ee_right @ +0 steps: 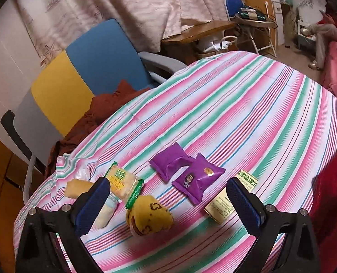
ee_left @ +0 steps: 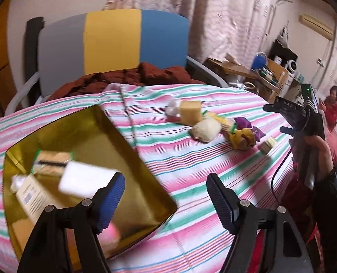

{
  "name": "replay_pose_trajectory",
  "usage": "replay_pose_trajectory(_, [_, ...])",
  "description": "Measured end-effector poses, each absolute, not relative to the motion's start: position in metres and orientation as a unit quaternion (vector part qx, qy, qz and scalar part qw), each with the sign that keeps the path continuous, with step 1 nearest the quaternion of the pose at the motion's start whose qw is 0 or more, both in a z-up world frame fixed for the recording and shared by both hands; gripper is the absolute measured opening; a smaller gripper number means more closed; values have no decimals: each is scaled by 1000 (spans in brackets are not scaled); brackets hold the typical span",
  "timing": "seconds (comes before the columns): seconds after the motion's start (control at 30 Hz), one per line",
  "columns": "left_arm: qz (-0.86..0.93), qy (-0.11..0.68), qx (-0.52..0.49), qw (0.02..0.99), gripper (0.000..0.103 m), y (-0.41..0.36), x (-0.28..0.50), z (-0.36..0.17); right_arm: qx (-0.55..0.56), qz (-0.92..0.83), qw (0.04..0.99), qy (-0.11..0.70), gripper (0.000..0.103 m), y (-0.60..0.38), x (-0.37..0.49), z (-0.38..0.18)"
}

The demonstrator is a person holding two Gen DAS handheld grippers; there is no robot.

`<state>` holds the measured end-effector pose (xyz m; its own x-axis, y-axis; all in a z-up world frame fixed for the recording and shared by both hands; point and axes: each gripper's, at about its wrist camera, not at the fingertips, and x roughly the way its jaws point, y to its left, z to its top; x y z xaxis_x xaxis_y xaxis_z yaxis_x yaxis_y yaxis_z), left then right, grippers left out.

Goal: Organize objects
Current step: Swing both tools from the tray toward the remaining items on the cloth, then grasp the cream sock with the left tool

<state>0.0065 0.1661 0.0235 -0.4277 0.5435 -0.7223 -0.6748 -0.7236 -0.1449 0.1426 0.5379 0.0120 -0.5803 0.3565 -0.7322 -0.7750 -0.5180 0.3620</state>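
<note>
broadly, a striped tablecloth [ee_right: 248, 104] was seen spread over the table, with a blue and yellow chair [ee_right: 84, 68] behind it. a gold tin [ee_left: 132, 159] was set on the cloth at the left, several packets lying inside. the left gripper [ee_left: 166, 195] was held above the tin's near corner, its fingers apart and empty. the right gripper [ee_right: 168, 202] was likewise spread wide, gripping nothing, over a yellow snack [ee_right: 149, 215]. two purple packets [ee_right: 186, 177], touching, were laid beyond it, with a cream box [ee_right: 227, 198] just beside the right finger.
</note>
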Motion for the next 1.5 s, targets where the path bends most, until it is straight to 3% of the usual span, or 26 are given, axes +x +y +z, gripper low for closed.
replay_pose_trajectory(0.4, [798, 140, -419, 410, 64, 277, -18, 4, -308, 821, 305, 370, 103, 532, 138, 3])
replay_pose_trajectory(1.27, [757, 218, -451, 419, 67, 399, -73, -64, -328, 826, 256, 380, 103, 530, 123, -5])
replay_pose_trajectory(1.33, [748, 211, -462, 428, 64, 403, -74, -68, -330, 825, 256, 380, 103, 530, 123, -5])
replay_pose_trajectory(1.37, [742, 209, -467, 433, 56, 404, -73, -71, -331, 825, 255, 380, 103, 530, 122, -6])
replay_pose_trajectory(1.5, [750, 213, -451, 434, 53, 402, -63, -71, -336, 827, 254, 373, 103, 529, 120, -6])
